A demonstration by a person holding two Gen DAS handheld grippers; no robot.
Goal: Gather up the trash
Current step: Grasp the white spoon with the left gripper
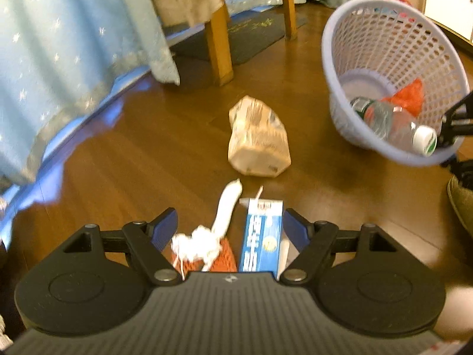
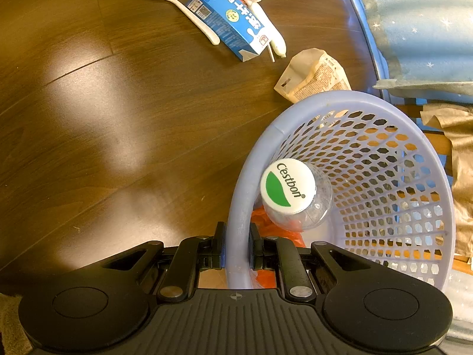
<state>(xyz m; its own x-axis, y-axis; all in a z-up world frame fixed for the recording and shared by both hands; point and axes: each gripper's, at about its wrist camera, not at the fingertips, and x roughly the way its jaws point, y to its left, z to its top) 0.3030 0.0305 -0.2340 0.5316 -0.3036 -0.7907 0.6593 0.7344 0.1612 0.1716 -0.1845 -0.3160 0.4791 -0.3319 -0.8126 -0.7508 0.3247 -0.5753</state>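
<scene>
My left gripper (image 1: 232, 230) is open just above the floor, its blue fingers on either side of a blue milk carton (image 1: 260, 236), crumpled white tissue (image 1: 196, 244) and an orange net scrap (image 1: 226, 256). A crumpled beige paper bag (image 1: 257, 142) lies farther ahead. My right gripper (image 2: 236, 250) is shut on the rim of a lavender mesh basket (image 2: 384, 159), holding it tilted above the floor. Inside lie a clear plastic bottle (image 2: 295, 195) with a white and green cap and an orange bag (image 1: 406, 96). The carton (image 2: 229, 25), a white spoon (image 2: 177, 0) and the paper bag (image 2: 313, 75) show in the right wrist view.
A pale blue starred cloth (image 1: 74, 59) hangs to the floor on the left. Wooden chair legs (image 1: 220, 50) stand on a dark mat (image 1: 251, 35) behind the trash. Brown wooden floor (image 2: 103, 118) stretches left of the basket. A shoe (image 1: 462, 204) shows at the right edge.
</scene>
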